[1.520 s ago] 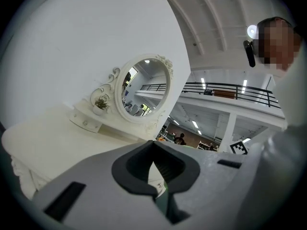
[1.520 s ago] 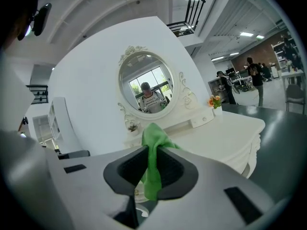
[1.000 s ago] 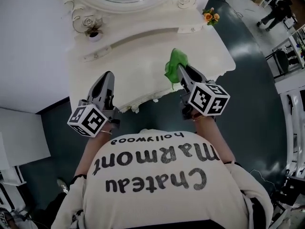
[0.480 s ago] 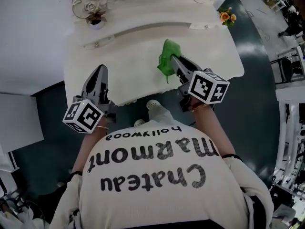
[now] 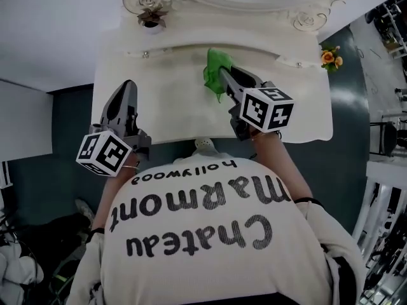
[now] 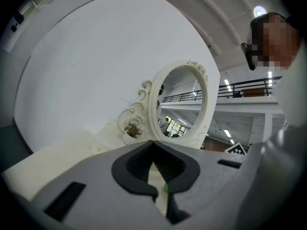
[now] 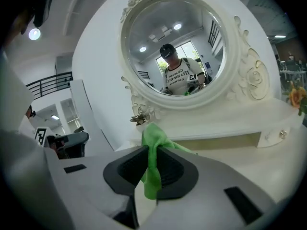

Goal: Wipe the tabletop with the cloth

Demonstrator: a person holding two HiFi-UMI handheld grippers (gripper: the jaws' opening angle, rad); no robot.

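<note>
A green cloth (image 5: 214, 70) hangs bunched from my right gripper (image 5: 222, 75), which is shut on it over the white tabletop (image 5: 172, 107), close to the raised back shelf. In the right gripper view the cloth (image 7: 152, 145) stands up between the dark pads and droops down in front of them. My left gripper (image 5: 127, 88) hovers over the table's front left part, its fingers together and nothing held. In the left gripper view its jaws (image 6: 153, 145) meet at the tip, with only a thin slit behind.
An ornate oval mirror (image 7: 249, 56) rises at the back of the table above a low shelf with drawer knobs (image 5: 297, 63). A small dried-flower pot (image 5: 151, 18) stands back left, orange flowers (image 5: 329, 58) back right. The person's torso is against the table's front edge.
The right gripper has carried the cloth from the table's front right edge inward to the back shelf. The left gripper has come forward over the table's left part.
</note>
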